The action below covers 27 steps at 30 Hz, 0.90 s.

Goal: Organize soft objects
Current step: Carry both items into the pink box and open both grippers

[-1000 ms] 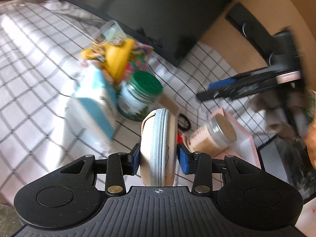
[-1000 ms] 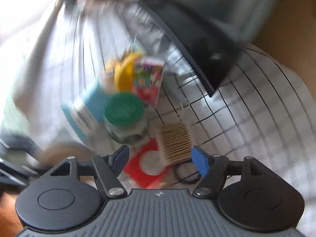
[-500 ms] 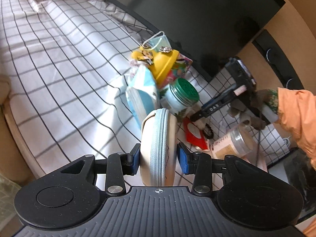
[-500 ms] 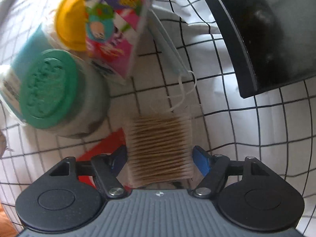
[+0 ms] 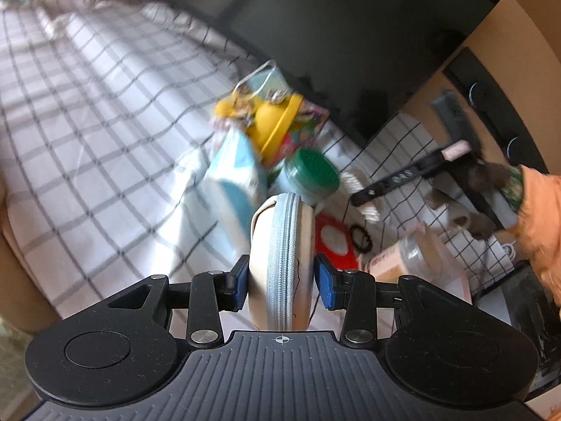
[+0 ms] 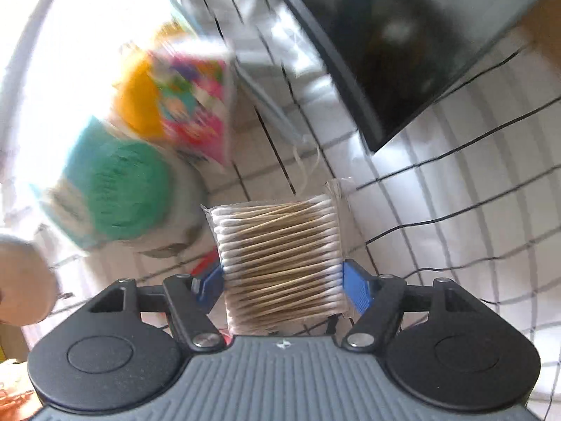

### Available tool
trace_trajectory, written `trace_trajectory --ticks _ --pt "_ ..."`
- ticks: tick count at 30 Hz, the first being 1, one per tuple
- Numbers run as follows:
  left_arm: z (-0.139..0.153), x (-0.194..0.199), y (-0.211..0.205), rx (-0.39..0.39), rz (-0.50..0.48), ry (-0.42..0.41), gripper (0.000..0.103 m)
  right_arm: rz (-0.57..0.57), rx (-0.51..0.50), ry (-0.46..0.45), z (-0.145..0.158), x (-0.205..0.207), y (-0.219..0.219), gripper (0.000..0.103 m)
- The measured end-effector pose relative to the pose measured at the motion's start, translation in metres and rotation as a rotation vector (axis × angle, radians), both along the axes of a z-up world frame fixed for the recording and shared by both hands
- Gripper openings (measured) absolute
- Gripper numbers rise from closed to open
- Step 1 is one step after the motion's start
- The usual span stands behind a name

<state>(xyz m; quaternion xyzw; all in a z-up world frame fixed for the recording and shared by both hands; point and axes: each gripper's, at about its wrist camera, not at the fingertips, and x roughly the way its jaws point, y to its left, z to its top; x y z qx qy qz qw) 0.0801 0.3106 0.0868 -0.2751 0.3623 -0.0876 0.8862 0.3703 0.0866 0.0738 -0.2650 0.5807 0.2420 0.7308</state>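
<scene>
Grip status, left gripper: both blue pads press the flat sides of a round beige zip case, which stands on edge with its grey zipper band facing the camera. The case is held above a white sheet with a dark grid pattern.

Grip status, right gripper: the blue pads clamp a clear packet of cotton swabs by its two swab-tip edges. The wooden sticks lie crosswise between the pads. The packet hangs over the same grid sheet.

Just beyond the case in the left wrist view lies a red card with a black hair tie beside it on the right. Further right lies a pale jar with a silver lid, tipped on its side.

Behind the case stands a jar with a green lid. A blue and white soft pack lies to its left, touching it. A yellow-lidded colourful tub leans on top of these two. In the right wrist view the green lid and the tub sit left of and beyond the swab packet; both are blurred.

At the far right of the left wrist view the right gripper appears as a dark blurred shape with an orange sleeve behind it. A large black screen closes the far side.
</scene>
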Motion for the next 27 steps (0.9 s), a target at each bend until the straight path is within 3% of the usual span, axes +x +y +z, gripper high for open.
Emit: trace_trajectory --ticks 6,13,19,27 --pt "0.063 0.029 -0.008 0.065 -0.050 -0.075 0.043 -0.010 0.092 -0.160 0.086 -0.049 -0.005 0.071" --pt "0.132 0.068 -0.051 0.133 -0.227 -0.243 0.043 -0.111 0.135 -0.388 0.178 -0.099 -0.052 0.071" --pt "0.155 0.094 -0.116 0.135 -0.430 -0.316 0.044 -0.267 0.103 -0.478 0.207 -0.142 -0.107 0.071" --pt "0.137 0.115 -0.212 0.088 -0.684 -0.266 0.044 -0.467 0.070 -0.523 0.207 -0.188 -0.177 0.071"
